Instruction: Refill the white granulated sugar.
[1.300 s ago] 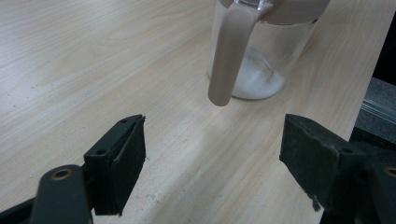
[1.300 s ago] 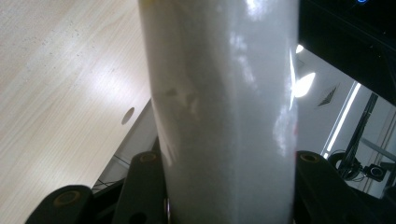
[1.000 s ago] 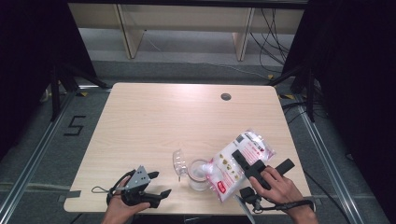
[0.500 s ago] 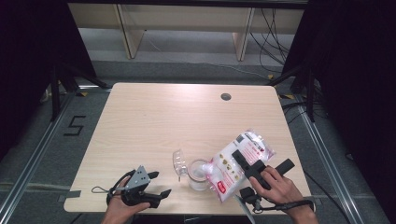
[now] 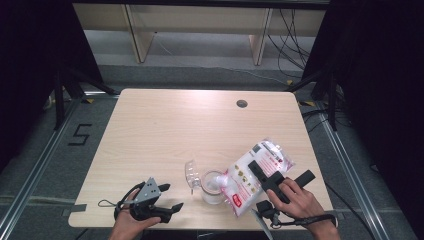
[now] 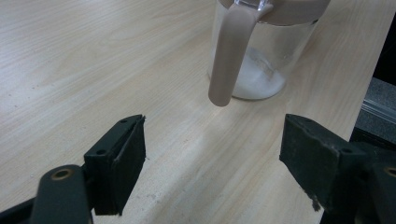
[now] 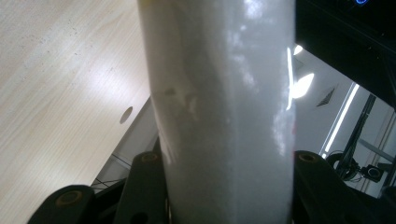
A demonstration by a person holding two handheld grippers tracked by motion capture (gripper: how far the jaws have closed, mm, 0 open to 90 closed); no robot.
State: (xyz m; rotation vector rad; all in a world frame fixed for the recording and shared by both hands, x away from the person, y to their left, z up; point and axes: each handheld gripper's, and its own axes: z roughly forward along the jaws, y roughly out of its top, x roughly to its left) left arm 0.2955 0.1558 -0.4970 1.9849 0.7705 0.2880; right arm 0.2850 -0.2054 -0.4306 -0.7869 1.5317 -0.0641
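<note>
1. the table [image 5: 165, 130] is a pale wood top with a small round hole [image 5: 242, 103] near its far edge.
2. the bag [image 5: 252, 175] of white powder, printed red and white, is tilted with its lower corner at the mouth of the jar. it sits near the table's front right.
3. the right gripper [image 5: 267, 176] is clamped on the bag, jaws pressed to either side of it (the right gripper view shows the white bag [image 7: 219, 107] between them).
4. the left gripper [image 5: 167, 200] rests at the table's front left, well apart from the jar, jaws spread wide with nothing between them.
5. the glass jar [image 5: 212, 187] stands upright just left of the bag. white powder lies at its bottom [image 6: 259, 84].
6. the jar's clear lid [image 5: 191, 172] stands flipped open on its left.
</note>
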